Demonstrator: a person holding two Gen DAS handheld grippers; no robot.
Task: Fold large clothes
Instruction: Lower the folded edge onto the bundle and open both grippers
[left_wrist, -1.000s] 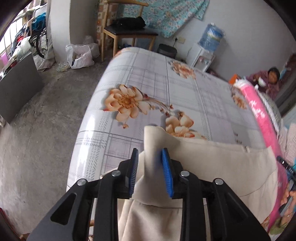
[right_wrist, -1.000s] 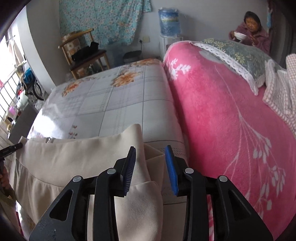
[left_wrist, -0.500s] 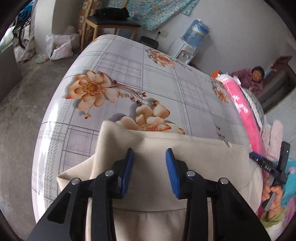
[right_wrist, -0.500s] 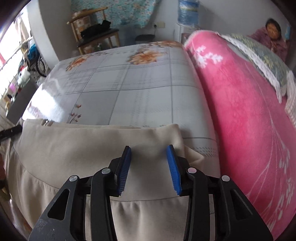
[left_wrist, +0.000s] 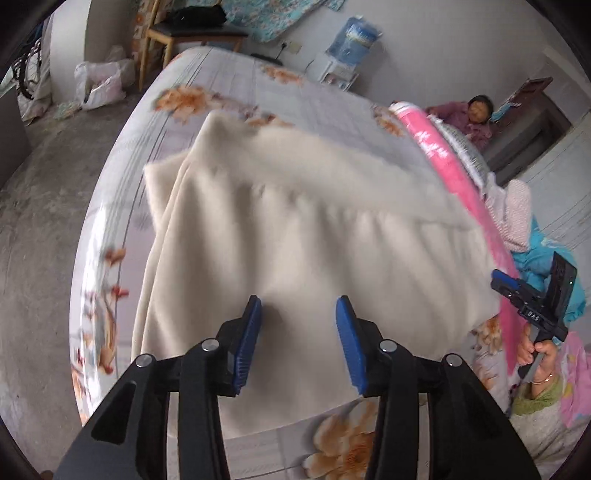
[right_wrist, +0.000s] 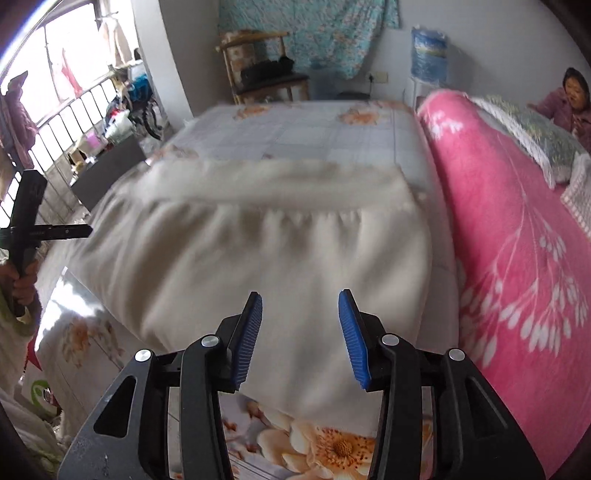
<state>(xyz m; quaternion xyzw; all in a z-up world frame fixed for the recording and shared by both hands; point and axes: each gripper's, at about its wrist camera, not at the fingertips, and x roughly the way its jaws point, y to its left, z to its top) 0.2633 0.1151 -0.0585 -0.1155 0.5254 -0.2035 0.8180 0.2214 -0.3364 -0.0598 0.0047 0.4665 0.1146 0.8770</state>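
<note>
Cream gathered-waist cloth garment (left_wrist: 295, 236) lies doubled over across the floral-print bed (right_wrist: 314, 125), one fold done, more left. Both my left gripper (left_wrist: 298, 339) and right gripper (right_wrist: 301, 336) are opening, holding nothing.

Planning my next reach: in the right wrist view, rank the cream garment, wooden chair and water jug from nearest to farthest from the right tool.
From the right tool:
1. Cream garment, right beneath the opening tool, unheld.
2. Wooden chair, beyond the bed's far end, left of centre.
3. Water jug, by the back wall, right; about as far, too close to call.
</note>
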